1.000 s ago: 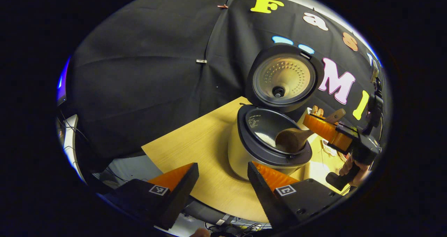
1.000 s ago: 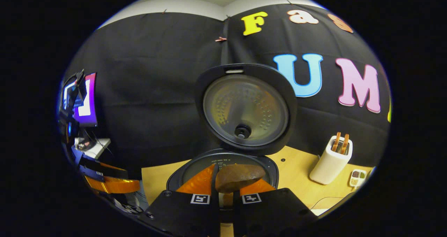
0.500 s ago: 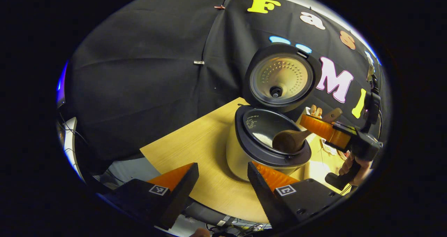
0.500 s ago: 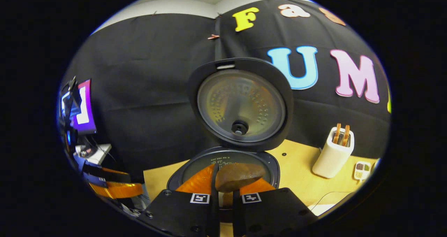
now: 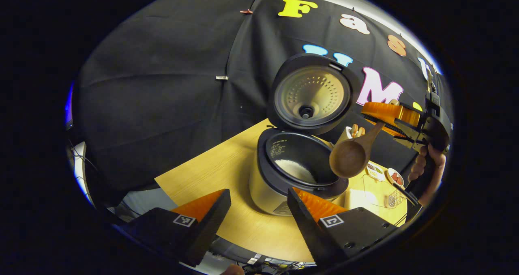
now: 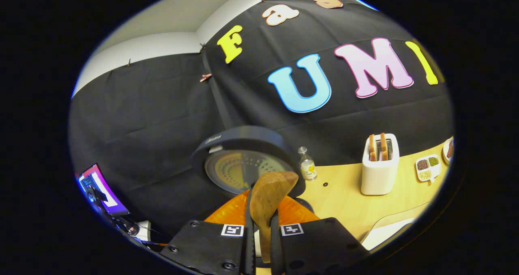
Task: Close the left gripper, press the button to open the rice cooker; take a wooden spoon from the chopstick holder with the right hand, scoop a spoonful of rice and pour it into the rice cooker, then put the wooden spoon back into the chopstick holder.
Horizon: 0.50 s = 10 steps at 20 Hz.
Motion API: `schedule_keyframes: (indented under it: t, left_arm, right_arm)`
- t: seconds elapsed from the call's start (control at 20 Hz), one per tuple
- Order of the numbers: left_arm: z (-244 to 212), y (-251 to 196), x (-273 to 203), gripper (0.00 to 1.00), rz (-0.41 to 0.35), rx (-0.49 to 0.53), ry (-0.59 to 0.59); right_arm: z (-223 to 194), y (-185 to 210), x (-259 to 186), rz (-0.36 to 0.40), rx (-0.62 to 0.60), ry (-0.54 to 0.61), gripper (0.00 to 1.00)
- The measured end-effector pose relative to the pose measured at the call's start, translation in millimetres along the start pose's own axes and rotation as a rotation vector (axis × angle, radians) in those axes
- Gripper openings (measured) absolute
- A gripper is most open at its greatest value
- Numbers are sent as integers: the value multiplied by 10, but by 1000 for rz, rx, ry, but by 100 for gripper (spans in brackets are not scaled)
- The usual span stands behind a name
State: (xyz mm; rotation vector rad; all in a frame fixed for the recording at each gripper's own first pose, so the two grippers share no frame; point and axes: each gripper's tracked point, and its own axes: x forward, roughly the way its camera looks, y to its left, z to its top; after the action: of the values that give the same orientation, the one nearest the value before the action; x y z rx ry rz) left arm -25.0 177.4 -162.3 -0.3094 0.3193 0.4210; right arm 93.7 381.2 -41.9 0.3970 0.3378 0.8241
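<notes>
Jaws of the right gripper (image 6: 259, 230) clench the brown wooden spoon (image 5: 350, 157), lifted beside the open cream rice cooker (image 5: 284, 173) mid-tabletop; the left gripper (image 5: 259, 210) gapes. Carrying it level toward the white chopstick holder (image 6: 380, 169) seems wise.

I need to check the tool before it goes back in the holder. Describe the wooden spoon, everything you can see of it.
The spoon looks like plain brown wood, with a deep rounded bowl and a slim handle. The right gripper holds it by the handle, jaws shut on it. In the left gripper view it hangs bowl down, lifted above the right rim of the open cooker, touching nothing else. No rice shows on the side seen.
</notes>
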Motion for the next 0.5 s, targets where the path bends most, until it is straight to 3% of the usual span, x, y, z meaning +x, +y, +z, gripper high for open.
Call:
schedule_keyframes:
  t: [0.5]
  left_arm:
    - [99, -1009, -47, 95, -130, 78, -19]
  right_arm:
    - [776, -1613, -1158, -300, 71, -131, 18]
